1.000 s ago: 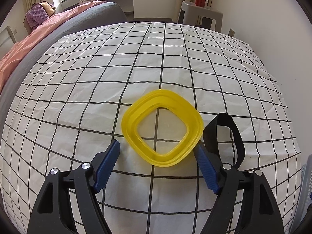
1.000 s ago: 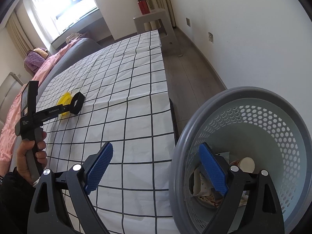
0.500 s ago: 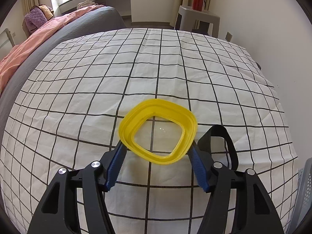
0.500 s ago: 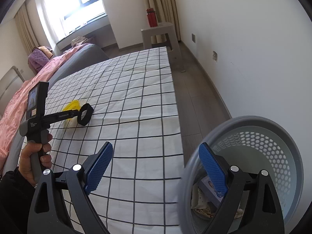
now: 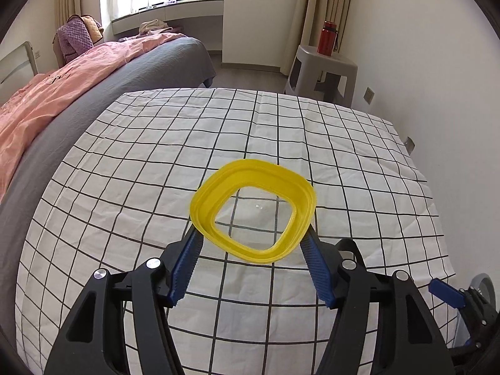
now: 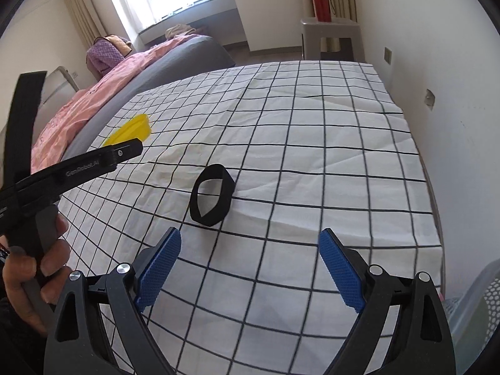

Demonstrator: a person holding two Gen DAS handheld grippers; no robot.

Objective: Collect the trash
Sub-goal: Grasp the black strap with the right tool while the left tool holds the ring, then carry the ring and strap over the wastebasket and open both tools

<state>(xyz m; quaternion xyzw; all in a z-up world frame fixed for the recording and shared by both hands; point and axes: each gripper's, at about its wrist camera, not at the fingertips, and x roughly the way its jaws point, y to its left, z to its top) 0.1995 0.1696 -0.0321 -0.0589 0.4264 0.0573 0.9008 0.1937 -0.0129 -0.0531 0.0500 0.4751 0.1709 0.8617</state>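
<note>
Gripping a yellow ring [image 5: 253,212], the left gripper [image 5: 253,240] reads "GenRobot.AI"; right gripper [image 6: 250,268] fingers spread, empty.

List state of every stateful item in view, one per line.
Left gripper: shut on the yellow ring, lifted off the cloth.
Yellow squarish plastic ring: held, tilted.
Right gripper: open, empty.
Black band loop: on the checked cloth, untouched.
Pale perforated bin: only its edge shows.
Red bottle: upright on the grey stool.
</note>
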